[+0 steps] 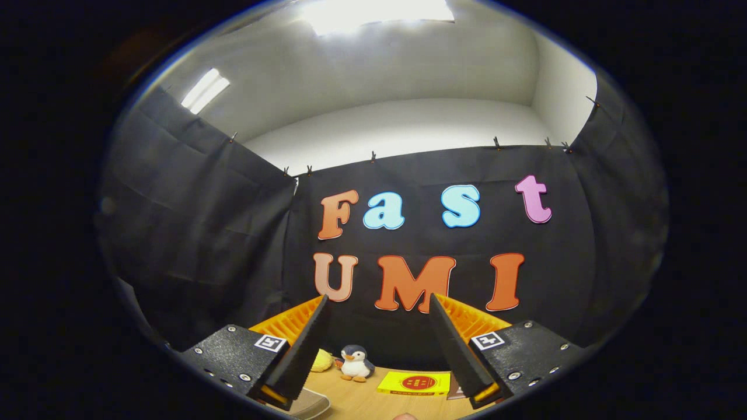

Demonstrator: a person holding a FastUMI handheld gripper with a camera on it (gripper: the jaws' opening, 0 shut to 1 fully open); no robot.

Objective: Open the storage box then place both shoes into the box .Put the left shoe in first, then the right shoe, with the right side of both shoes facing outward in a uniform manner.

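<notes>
My gripper [378,297] is open and raised, its fingers [303,344] spread wide with nothing between them, pointing at the black cloth wall rather than down at the table. A strip of the wooden table [362,402] lies low between the fingers. A pale, rounded object [310,403] lies on the table by the base of the left finger; I cannot tell what it is.
A small penguin toy [356,363] stands at the back of the table against the cloth wall, with a yellow soft thing [322,360] to its left. A flat yellow packet [414,383] lies to its right, near the right finger.
</notes>
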